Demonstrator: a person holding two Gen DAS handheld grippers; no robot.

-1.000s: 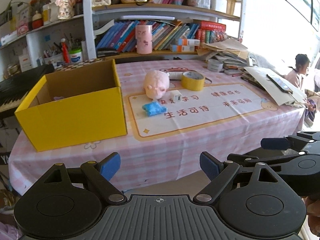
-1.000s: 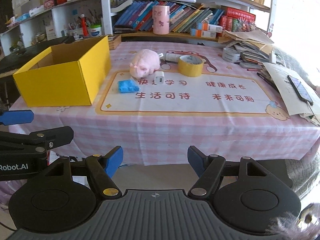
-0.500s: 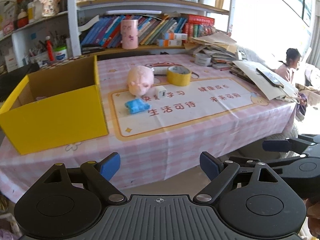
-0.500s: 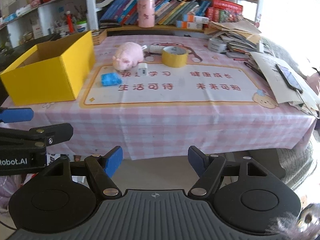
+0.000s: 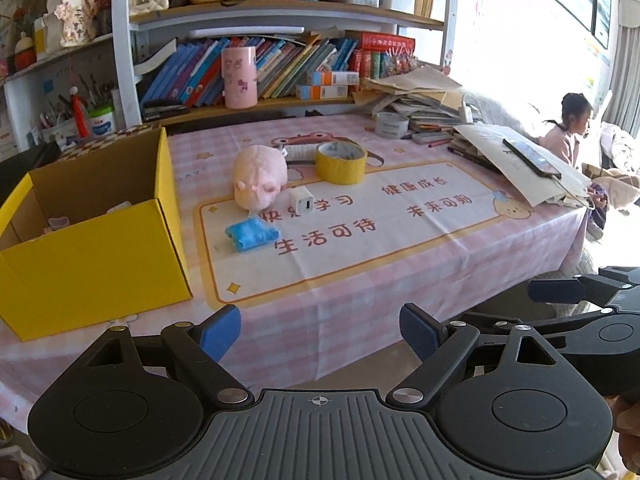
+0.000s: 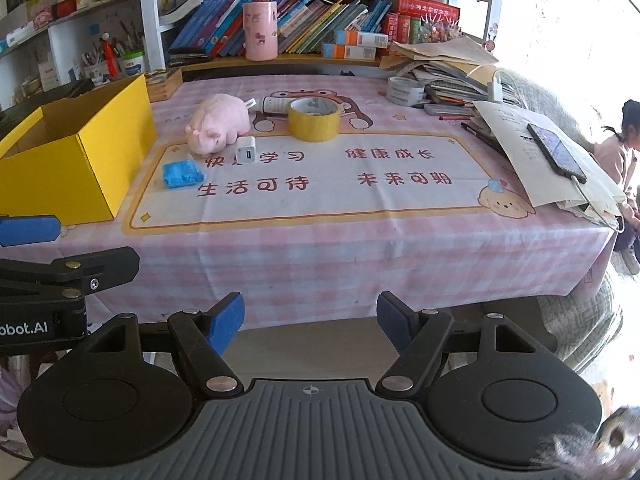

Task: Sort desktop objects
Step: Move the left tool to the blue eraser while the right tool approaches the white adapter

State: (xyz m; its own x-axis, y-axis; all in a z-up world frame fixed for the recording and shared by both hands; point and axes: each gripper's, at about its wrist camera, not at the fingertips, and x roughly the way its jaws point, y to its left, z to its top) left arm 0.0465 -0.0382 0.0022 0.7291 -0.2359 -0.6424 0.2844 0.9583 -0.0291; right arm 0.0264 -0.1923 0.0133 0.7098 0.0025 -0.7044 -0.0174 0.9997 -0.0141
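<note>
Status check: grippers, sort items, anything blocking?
Left gripper and right gripper open, empty, short of table. Pink plush pig, blue packet beside yellow box. Nothing blocking.

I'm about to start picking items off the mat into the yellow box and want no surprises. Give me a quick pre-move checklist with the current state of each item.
1. Left gripper empty, open: ok.
2. Right gripper empty, open: ok.
3. Yellow box open-topped: ok.
4. Room in the box: cannot tell; a few items lie inside.
5. Blue packet lies apart from the pink plush pig: ok.
6. White charger clear of the pig: cannot tell.
</note>
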